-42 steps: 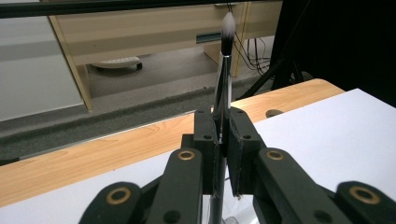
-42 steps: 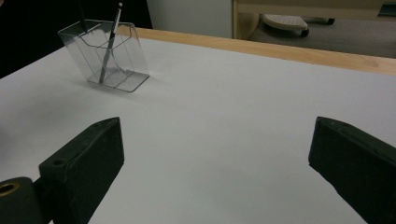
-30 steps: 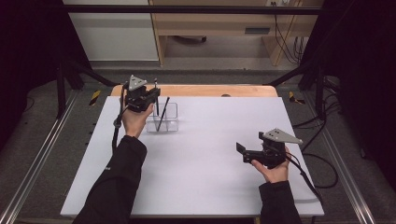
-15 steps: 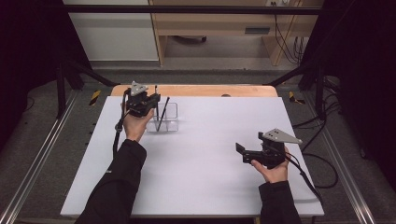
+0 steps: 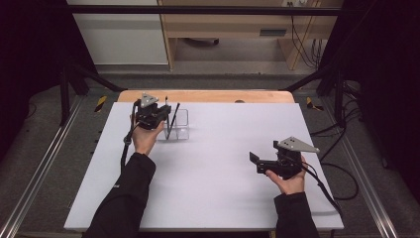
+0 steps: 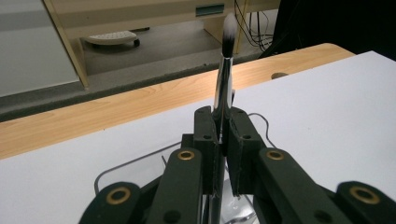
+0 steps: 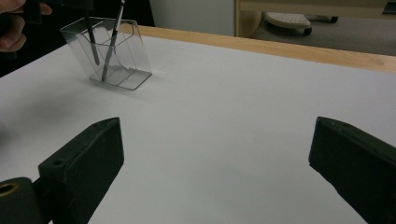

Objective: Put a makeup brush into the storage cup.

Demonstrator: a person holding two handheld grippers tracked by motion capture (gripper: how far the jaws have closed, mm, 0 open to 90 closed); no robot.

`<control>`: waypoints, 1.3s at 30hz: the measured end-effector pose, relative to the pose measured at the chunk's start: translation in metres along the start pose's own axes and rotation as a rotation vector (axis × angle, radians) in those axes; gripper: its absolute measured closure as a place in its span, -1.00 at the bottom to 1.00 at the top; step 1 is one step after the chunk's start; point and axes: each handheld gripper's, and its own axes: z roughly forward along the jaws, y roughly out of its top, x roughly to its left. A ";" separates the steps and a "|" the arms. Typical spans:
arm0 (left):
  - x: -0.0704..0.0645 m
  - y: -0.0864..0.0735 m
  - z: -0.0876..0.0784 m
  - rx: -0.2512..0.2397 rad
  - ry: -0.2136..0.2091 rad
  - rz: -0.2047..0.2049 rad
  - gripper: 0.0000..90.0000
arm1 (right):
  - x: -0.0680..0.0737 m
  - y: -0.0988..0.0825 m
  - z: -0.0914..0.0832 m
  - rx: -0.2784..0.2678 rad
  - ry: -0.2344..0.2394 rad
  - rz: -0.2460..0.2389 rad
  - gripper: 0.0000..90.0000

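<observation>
L gripper (image 5: 151, 115) near the bench's far-left corner, jaws clamped on a makeup brush (image 6: 225, 70), long axis upright, bristles up, handle end right over the clear holder (image 5: 179, 124). R gripper (image 5: 277, 161) well apart by the near-right edge, jaws wide apart, nothing in them.
</observation>
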 end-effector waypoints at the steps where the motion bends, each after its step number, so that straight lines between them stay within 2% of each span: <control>1: 0.000 -0.001 0.000 0.002 0.000 0.000 0.84 | 0.000 0.000 0.000 0.000 0.000 0.000 -0.91; 11: -0.004 -0.010 -0.008 0.029 -0.006 0.007 0.82 | 0.001 -0.001 0.002 0.006 0.002 -0.003 -0.92; 16: -0.004 -0.014 -0.016 0.024 -0.011 0.011 0.74 | 0.002 0.000 0.002 0.008 0.008 0.001 -0.92; 22: -0.003 -0.018 -0.029 -0.001 -0.019 0.002 0.52 | 0.002 0.000 0.002 0.005 0.006 0.000 -0.92; 29: -0.003 -0.022 -0.044 -0.033 -0.041 -0.004 0.11 | 0.002 0.000 0.002 0.008 0.005 -0.002 -0.92; 39: -0.005 -0.025 -0.068 -0.054 -0.066 -0.013 -0.26 | 0.001 0.000 0.001 0.001 0.005 -0.002 -0.92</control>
